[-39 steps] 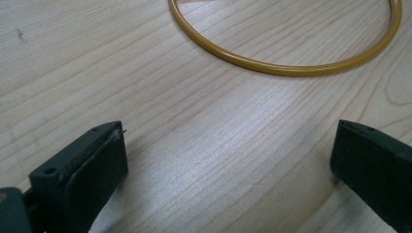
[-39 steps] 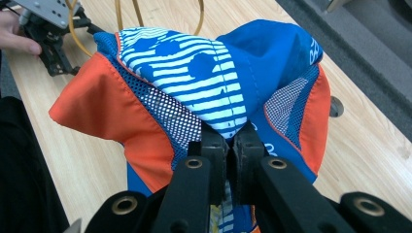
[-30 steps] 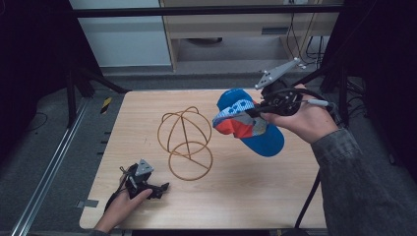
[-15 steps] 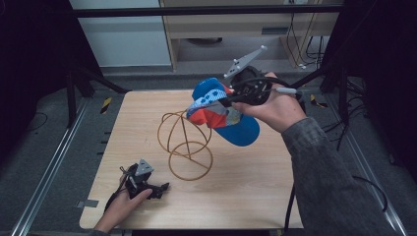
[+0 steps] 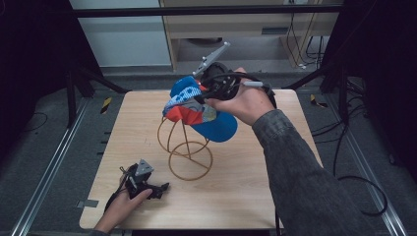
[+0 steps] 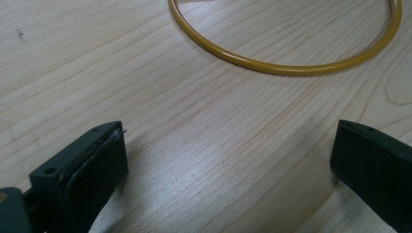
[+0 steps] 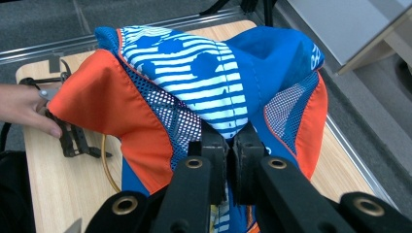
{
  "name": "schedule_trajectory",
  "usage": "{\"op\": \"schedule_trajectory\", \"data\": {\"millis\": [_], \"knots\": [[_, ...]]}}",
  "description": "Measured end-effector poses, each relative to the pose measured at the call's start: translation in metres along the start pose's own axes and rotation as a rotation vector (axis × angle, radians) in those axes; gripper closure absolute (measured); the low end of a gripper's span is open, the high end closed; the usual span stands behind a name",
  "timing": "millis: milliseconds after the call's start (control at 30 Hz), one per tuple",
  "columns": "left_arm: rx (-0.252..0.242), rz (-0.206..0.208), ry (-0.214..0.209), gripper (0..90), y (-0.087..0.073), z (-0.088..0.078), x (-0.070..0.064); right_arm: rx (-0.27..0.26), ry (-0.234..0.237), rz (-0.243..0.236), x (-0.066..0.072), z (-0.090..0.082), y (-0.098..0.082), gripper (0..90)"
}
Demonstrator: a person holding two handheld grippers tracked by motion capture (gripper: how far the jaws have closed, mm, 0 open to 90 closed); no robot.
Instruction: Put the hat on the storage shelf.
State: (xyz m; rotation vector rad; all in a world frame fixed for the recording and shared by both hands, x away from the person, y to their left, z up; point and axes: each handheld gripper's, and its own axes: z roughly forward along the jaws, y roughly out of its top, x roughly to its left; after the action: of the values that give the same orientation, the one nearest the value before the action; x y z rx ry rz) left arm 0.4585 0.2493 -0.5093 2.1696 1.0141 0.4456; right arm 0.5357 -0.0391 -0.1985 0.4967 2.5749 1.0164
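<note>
A blue, orange and white-striped cap (image 5: 215, 124) hangs in the air with my right gripper (image 5: 202, 96) shut on its fabric. In the right gripper view the two jaws pinch the striped cloth (image 7: 204, 77) at its middle (image 7: 232, 145). The cap hovers just over the top of a gold wire stand (image 5: 191, 179) that sits mid-table. My left gripper (image 5: 158, 189) rests on the table at the front left, held by a hand. Its jaws (image 6: 228, 160) stand wide open over bare wood, just short of the stand's base ring (image 6: 286, 68).
The wooden table (image 5: 246, 196) has free room at its right and front. Metal rails run along the floor on both sides. A shelf unit (image 5: 246, 29) stands behind the table's far edge.
My right gripper has carried the cap leftward, from over the table's right side to above the wire stand. The left gripper has stayed where it was.
</note>
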Motion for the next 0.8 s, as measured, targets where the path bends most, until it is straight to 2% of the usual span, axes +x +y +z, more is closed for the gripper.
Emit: {"op": "schedule_trajectory", "data": {"millis": [200, 567, 800], "knots": [[0.000, 0.000, 0.000, 0.0, 0.000, 0.000, 0.000, 0.003, 0.008, -0.022, 0.005, 0.004, 0.009, 86.3], [0.001, 0.001, 0.000, 0.0, 0.000, 0.000, 0.000, 0.004, 0.012, -0.023, 0.007, 0.007, 0.012, 86.3], [0.001, 0.001, 0.000, 0.0, 0.000, 0.000, 0.000, 0.008, 0.025, -0.044, 0.013, 0.017, 0.020, 86.2]]}}
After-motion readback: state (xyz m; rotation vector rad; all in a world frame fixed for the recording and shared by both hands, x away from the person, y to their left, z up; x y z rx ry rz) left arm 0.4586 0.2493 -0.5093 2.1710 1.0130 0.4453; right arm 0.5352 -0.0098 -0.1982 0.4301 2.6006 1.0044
